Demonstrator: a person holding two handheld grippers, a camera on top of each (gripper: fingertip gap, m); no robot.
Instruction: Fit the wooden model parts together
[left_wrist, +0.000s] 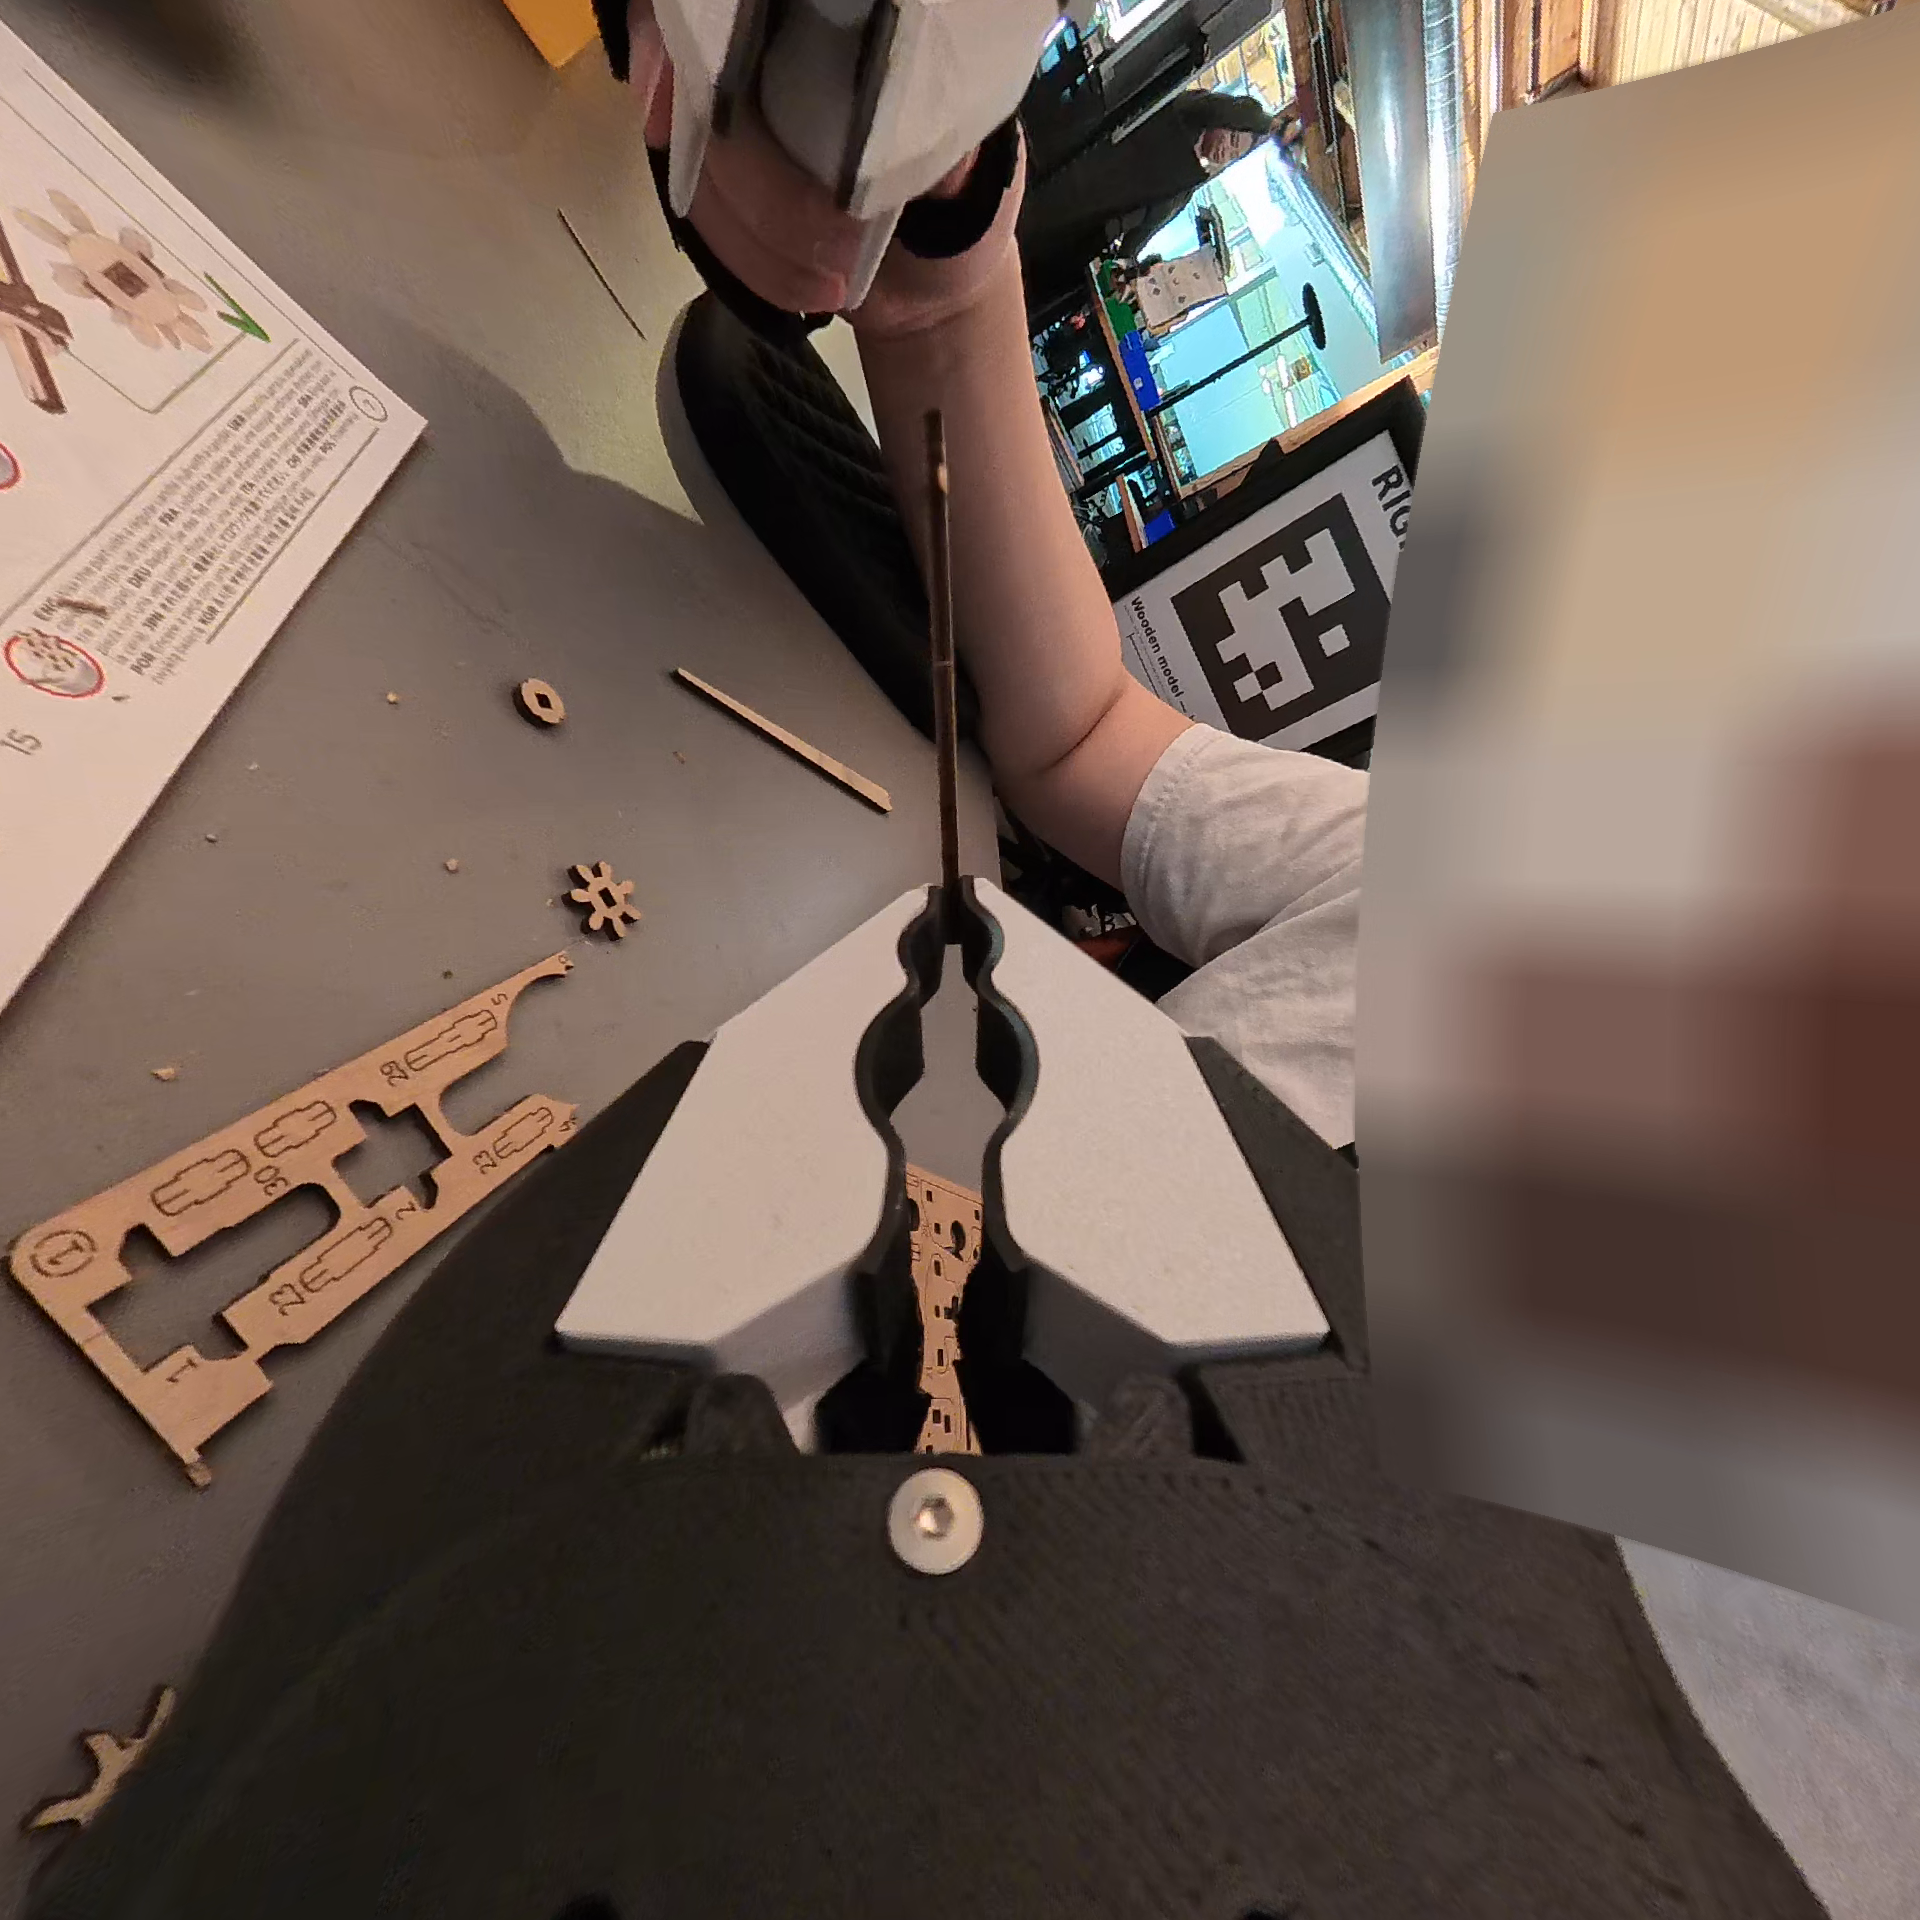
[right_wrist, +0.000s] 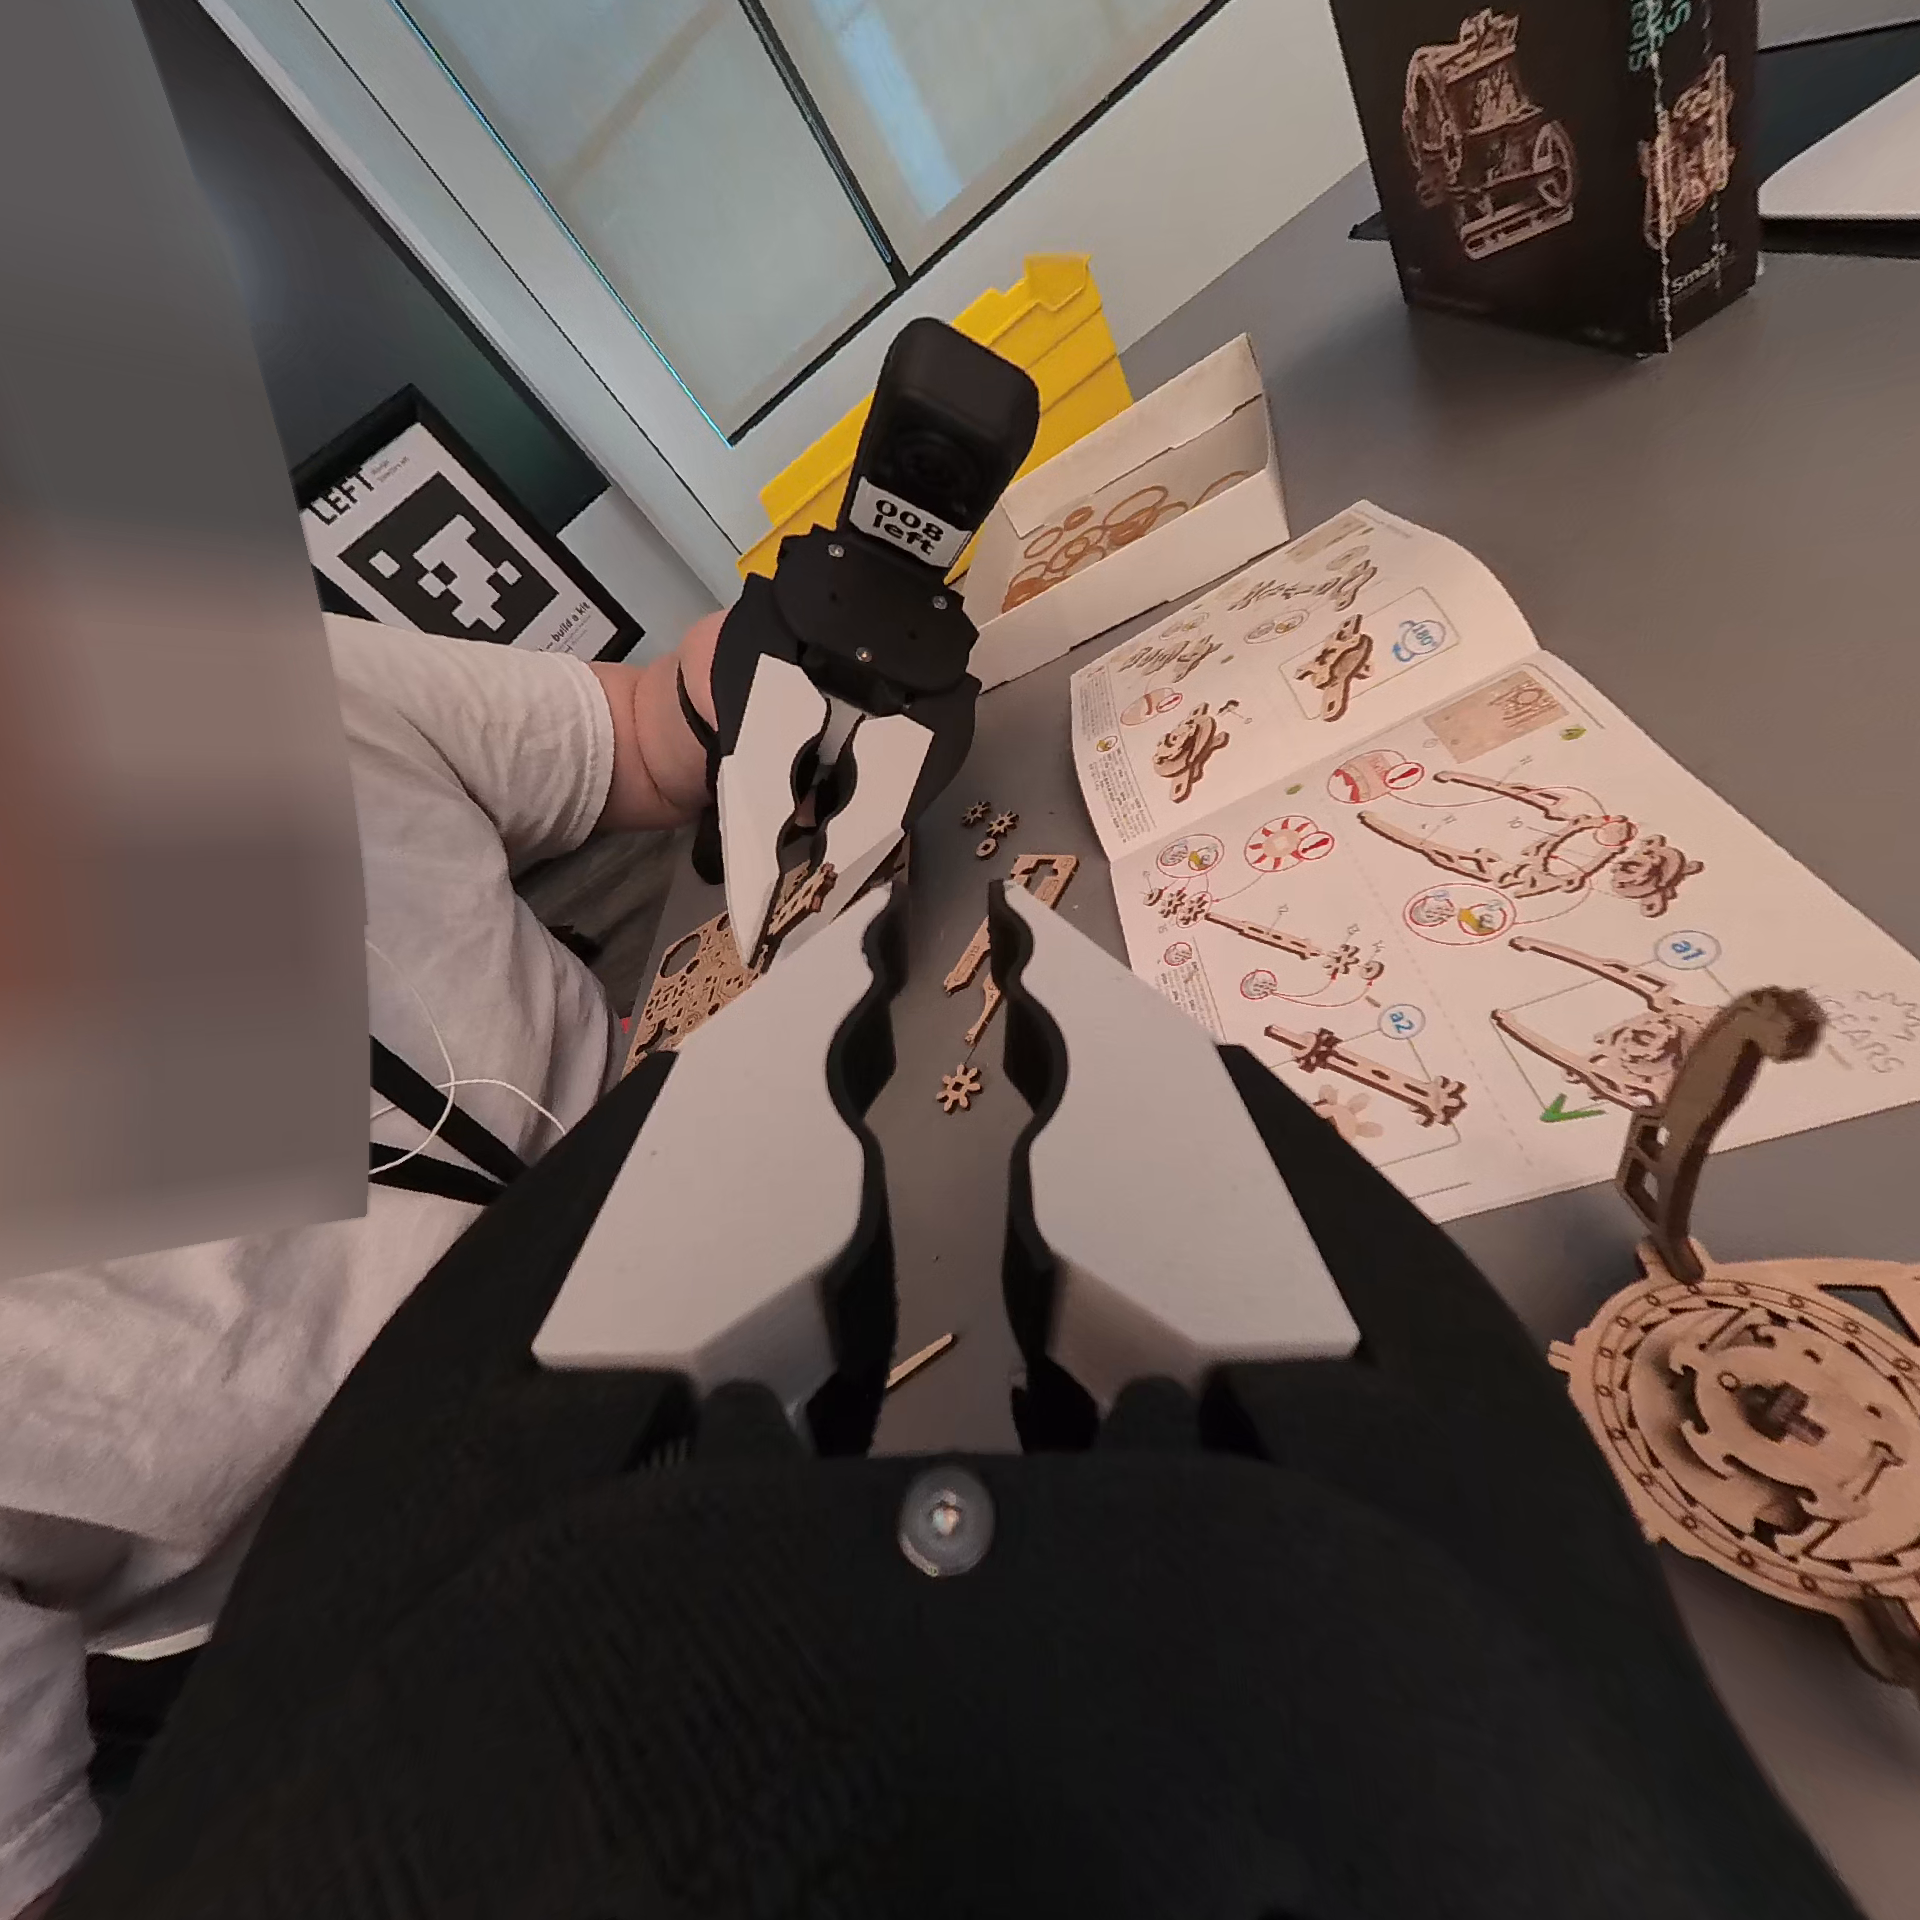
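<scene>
Wood, thin and laser-cut, stands edge-on as a dark narrow strip (left_wrist: 940, 665) pinched at the very tips of the left gripper (left_wrist: 951, 899), whose jaws are closed on it above the grey table (left_wrist: 644, 582). Only the left wrist view shows the punched-out sheet (left_wrist: 281, 1195), a small gear (left_wrist: 603, 900) and a loose stick (left_wrist: 784, 740) lying there. The right wrist view adds the right gripper (right_wrist: 943, 902), jaws parted and holding nothing, the instruction sheet (right_wrist: 1455, 862), a part-built round model (right_wrist: 1756, 1423) and the white box (right_wrist: 1132, 509) of rings.
</scene>
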